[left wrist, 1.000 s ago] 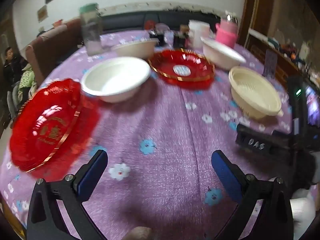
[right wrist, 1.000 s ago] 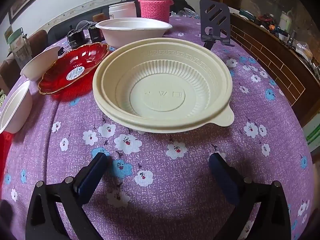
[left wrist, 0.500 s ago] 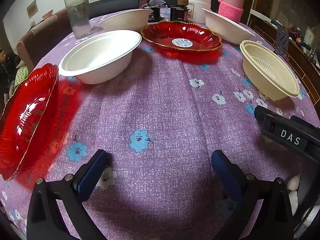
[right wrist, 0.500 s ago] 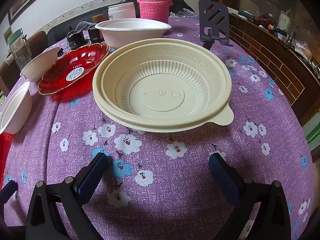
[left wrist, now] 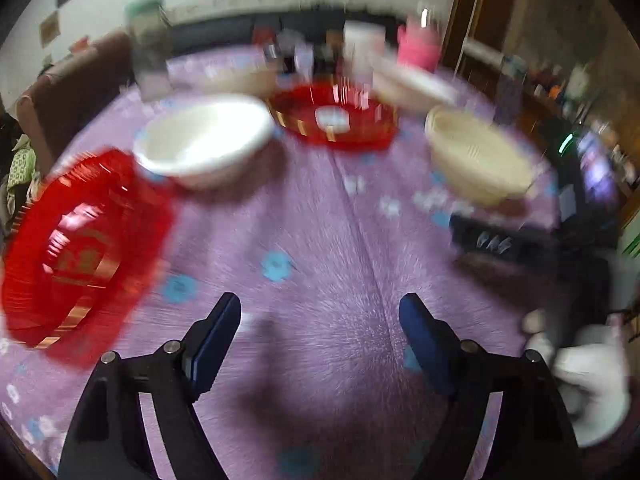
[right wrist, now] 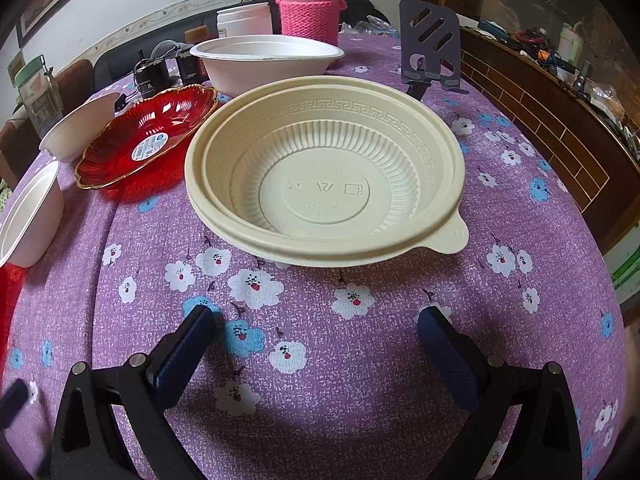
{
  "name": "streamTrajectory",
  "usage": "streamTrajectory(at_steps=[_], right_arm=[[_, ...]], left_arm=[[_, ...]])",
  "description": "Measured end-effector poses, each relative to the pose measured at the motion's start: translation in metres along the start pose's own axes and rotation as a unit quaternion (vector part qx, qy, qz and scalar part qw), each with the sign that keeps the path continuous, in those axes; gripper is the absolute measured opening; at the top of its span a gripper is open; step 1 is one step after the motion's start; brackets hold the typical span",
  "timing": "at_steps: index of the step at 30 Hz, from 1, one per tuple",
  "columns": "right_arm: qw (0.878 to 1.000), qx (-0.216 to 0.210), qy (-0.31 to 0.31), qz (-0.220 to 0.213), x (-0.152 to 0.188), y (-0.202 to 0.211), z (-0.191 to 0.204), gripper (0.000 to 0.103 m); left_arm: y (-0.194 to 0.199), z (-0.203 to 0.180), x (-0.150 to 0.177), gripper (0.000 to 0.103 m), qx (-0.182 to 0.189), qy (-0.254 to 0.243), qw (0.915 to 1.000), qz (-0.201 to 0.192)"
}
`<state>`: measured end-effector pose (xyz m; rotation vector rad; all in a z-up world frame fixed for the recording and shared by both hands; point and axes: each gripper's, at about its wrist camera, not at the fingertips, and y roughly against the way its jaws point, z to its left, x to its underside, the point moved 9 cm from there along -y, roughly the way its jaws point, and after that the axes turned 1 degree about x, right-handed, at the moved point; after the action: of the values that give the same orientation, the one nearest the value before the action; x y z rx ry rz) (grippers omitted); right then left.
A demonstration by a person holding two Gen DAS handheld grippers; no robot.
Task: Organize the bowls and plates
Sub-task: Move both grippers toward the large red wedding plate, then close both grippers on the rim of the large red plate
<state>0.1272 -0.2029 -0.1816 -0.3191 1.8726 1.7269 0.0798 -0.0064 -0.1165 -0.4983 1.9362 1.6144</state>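
Note:
The left wrist view is blurred by motion. My left gripper (left wrist: 320, 316) is open and empty above the purple flowered tablecloth (left wrist: 320, 240). A red plate (left wrist: 80, 256) lies at its left, a white bowl (left wrist: 204, 140) beyond it, a red scalloped plate (left wrist: 332, 120) farther back, and a cream ribbed bowl (left wrist: 476, 156) at the right. My right gripper (right wrist: 314, 328) is open and empty, just short of the cream ribbed bowl (right wrist: 324, 168). The red scalloped plate (right wrist: 148, 140) and three white bowls (right wrist: 266, 62) (right wrist: 76, 126) (right wrist: 28, 212) stand around it.
A pink knitted flask (right wrist: 308, 4), a white jar (right wrist: 244, 20), a grey phone stand (right wrist: 432, 48), a glass jar (right wrist: 36, 96) and small dark items crowd the table's far side. A brick ledge (right wrist: 560, 128) runs along the right. The right gripper's body (left wrist: 520, 240) shows in the left wrist view.
My left gripper has swung and pulled back, so its view blurs and the red plate at the left looms larger. The right gripper has hardly moved.

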Motion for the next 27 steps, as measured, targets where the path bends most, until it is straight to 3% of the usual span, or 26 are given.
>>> streamTrajectory(at_steps=[1,4,6,8,9,13,15,17,21,27], right_arm=[[1.0,0.002,0.001,-0.019,-0.002,0.01,0.0,0.094],[0.995,-0.031,0.005,-0.098,-0.015,0.059,0.016,0.094],[0.986,-0.047,0.016,-0.159,-0.024,0.097,0.032,0.095],[0.975,-0.064,0.042,-0.208,-0.033,0.126,0.057,0.096],[0.97,-0.091,0.065,-0.215,-0.035,0.134,0.078,0.102],[0.967,-0.187,0.116,-0.125,-0.028,0.112,0.145,0.103],[0.96,-0.249,0.11,-0.059,-0.018,0.095,0.175,0.102],[0.954,-0.284,0.096,-0.021,-0.009,0.084,0.194,0.097],[0.946,-0.312,0.088,0.023,-0.003,0.064,0.23,0.086],[0.938,-0.327,0.102,0.047,0.003,0.056,0.271,0.084]], left_arm=[[0.015,0.01,-0.002,0.082,-0.001,0.007,0.9998,-0.016],[0.059,0.059,-0.017,0.082,0.0,0.05,0.9966,-0.065],[0.084,0.104,-0.024,0.082,-0.024,0.085,0.9908,-0.102],[0.099,0.147,-0.023,0.082,-0.047,0.123,0.9854,-0.108],[0.103,0.167,-0.016,0.082,-0.055,0.134,0.9846,-0.098],[0.109,0.242,-0.003,0.082,-0.087,0.188,0.9757,-0.072],[0.113,0.265,0.002,0.082,-0.091,0.207,0.9712,-0.074],[0.116,0.285,0.001,0.083,-0.096,0.215,0.9688,-0.077],[0.104,0.308,-0.004,0.085,-0.1,0.226,0.967,-0.061],[0.054,0.322,-0.011,0.085,-0.086,0.244,0.9659,-0.007]])
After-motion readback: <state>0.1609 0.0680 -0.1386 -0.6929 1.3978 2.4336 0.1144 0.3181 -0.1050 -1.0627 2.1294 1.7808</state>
